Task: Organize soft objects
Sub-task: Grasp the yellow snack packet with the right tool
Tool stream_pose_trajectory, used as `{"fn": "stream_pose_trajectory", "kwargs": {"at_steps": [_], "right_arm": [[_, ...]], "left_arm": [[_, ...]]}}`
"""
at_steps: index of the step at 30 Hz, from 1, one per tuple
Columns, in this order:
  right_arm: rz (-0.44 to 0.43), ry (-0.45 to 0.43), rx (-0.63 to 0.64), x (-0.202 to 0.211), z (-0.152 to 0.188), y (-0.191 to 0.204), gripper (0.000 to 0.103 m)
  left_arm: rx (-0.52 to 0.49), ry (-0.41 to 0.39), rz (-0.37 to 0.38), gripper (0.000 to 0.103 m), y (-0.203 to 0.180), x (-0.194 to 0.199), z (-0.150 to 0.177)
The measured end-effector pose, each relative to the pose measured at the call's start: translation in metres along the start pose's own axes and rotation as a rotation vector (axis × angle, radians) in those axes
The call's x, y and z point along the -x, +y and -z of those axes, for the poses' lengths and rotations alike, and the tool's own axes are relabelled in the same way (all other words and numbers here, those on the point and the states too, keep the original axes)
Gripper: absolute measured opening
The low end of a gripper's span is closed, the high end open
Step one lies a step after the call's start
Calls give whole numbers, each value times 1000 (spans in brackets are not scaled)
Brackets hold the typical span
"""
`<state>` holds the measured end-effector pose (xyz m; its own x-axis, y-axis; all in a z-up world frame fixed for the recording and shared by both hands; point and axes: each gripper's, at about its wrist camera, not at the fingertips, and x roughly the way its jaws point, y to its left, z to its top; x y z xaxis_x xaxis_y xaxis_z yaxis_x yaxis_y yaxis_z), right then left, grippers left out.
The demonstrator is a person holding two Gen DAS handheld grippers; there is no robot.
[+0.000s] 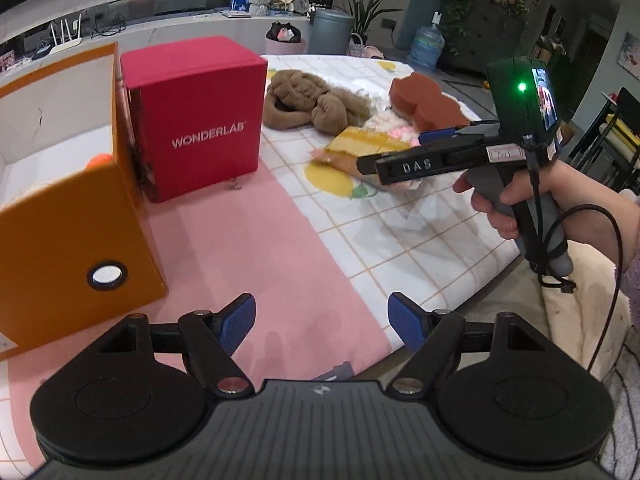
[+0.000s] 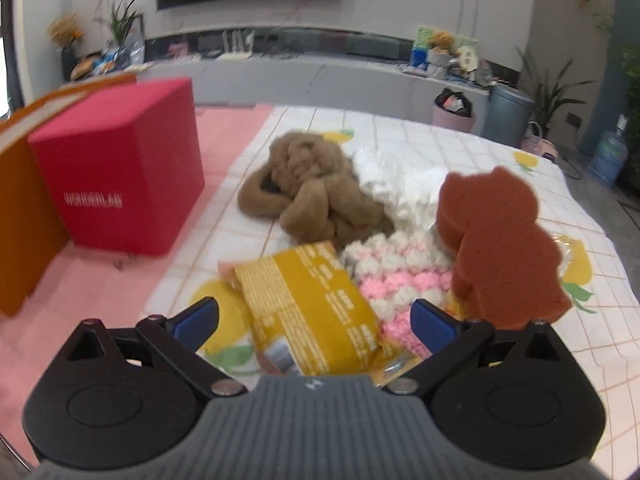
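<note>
Yellow soft packet (image 2: 316, 312) lies on the checked sheet (image 2: 500, 152), between the right gripper's (image 2: 316, 320) wide jaws, unclamped; likely light, crinkly, compressible: best pinched across its middle. Left gripper (image 1: 322, 316) wide, empty.

Your red box (image 1: 192, 120) reads "WONDERLAB" in white on its front; your right gripper (image 1: 440, 136) carries "DAS" on its black body; print on the yellow packet (image 2: 312, 304) is too blurred to read
</note>
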<state>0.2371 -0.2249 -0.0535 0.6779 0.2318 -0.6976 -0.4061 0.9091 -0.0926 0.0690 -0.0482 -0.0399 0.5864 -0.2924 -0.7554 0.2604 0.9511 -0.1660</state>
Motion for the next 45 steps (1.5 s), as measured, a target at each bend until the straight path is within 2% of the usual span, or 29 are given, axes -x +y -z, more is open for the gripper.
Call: {"fn": "stream_pose_trajectory", "kwargs": {"at_steps": [4,6,12,16,21,23,28,32,37,41,45], "right_arm": [[30,-3,65,-5,9,9,92],[62,-18,84,-4,10,10,79],[42,23,77,0,8,7,71],[-25,107,52,9,7,8,69],[-68,225,113,20,12,25,68],[-78,247,143,26,16,34,68],[-67,198,131,26,14,40,73],[-89,139,113,22,6,42,89],[-99,161,135,7,5,45,89],[-141,152,107,5,10,38,75],[-154,171,121,7,10,33,67]], "left_arm": [[16,17,8,89,3,-5,3],[29,21,9,89,6,-5,4],[52,18,14,89,13,-3,5],[92,14,70,89,18,0,4],[98,5,50,89,18,3,4],[98,7,55,89,18,3,4],[76,-4,58,89,13,3,6],[63,-13,61,89,9,4,5],[61,-15,61,89,6,5,5],[88,-4,79,89,6,5,4],[62,-6,60,89,1,4,5]]}}
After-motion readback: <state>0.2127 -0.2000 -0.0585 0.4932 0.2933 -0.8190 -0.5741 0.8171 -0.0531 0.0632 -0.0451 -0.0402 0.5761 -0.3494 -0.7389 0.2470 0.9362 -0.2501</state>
